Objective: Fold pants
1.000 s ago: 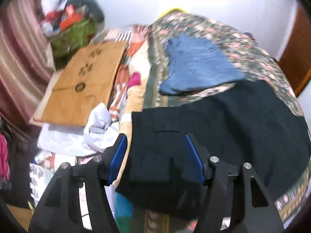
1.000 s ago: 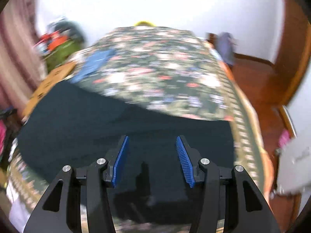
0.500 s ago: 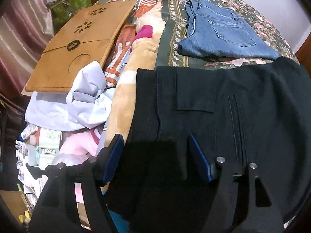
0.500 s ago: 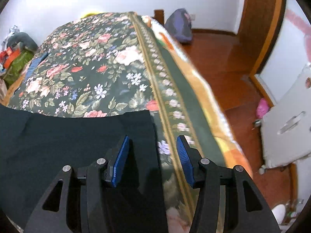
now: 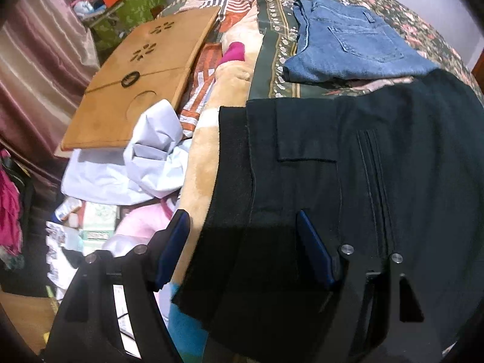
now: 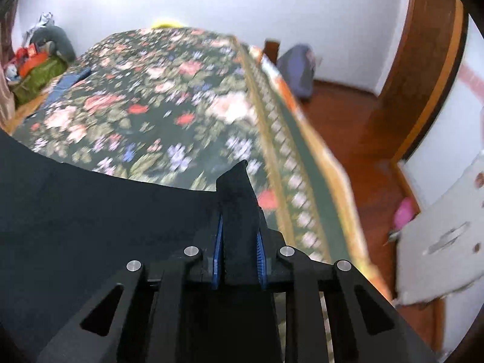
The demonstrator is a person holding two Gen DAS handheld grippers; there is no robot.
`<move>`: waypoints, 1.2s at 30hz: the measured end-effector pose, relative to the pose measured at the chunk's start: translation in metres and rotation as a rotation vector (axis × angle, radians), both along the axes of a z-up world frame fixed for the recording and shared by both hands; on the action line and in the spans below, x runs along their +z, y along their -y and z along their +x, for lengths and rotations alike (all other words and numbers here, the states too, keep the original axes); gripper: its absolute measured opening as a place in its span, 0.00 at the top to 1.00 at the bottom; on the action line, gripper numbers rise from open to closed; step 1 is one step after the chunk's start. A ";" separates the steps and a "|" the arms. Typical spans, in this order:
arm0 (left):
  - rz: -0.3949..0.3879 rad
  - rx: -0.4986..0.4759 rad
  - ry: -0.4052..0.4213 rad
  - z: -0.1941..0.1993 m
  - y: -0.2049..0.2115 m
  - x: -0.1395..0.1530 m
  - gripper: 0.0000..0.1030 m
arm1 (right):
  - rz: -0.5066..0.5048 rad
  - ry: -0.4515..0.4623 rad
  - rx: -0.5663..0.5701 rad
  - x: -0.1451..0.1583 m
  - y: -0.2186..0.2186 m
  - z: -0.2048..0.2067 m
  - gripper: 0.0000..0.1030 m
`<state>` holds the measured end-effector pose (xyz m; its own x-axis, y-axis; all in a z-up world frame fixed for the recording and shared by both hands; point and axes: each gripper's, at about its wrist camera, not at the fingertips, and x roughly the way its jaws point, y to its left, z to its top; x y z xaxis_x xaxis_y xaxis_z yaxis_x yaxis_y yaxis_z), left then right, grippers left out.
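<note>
Pants (image 5: 348, 181), black, are lying spread across the floral bedspread (image 6: 169, 96), filling the lower half of my left wrist view from 3 to 7 o'clock, with the waistband edge running along the bed's side and a pocket flap showing near centre. My left gripper (image 5: 242, 248) is sitting wide open at 6 o'clock; its one blue pad (image 5: 314, 251) is hanging over the dark cloth while the other is hanging off the edge above the clutter, and I am holding nothing with it. My right gripper (image 6: 237, 242) is pinching a corner of the pants between its nearly closed blue pads, and that corner is sticking up in a peak towards 12 o'clock. Folded blue jeans (image 5: 354, 45) are lying on the bedspread at 1 o'clock, just beyond the black cloth. A wooden board (image 5: 136, 78) is resting at 10 o'clock over a crumpled white sheet (image 5: 142, 163). Wooden floor (image 6: 357, 127) is showing at 3 o'clock in the right view.
</note>
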<state>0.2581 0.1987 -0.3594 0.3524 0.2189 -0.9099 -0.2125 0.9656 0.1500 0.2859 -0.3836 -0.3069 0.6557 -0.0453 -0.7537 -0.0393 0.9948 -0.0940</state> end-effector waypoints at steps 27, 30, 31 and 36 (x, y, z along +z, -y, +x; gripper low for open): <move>-0.082 -0.456 0.064 -0.025 0.214 0.048 0.29 | 0.283 -0.077 0.150 0.064 -0.047 -0.094 0.54; -0.047 -0.458 0.123 -0.049 0.219 0.048 0.28 | 0.321 -0.090 0.257 0.068 -0.089 -0.093 0.54; -0.050 -0.459 0.126 -0.055 0.220 0.049 0.29 | 0.324 -0.086 0.291 0.068 -0.103 -0.092 0.54; -0.108 -0.432 0.129 -0.068 0.210 0.048 0.28 | 0.344 -0.105 0.434 0.058 -0.179 -0.081 0.53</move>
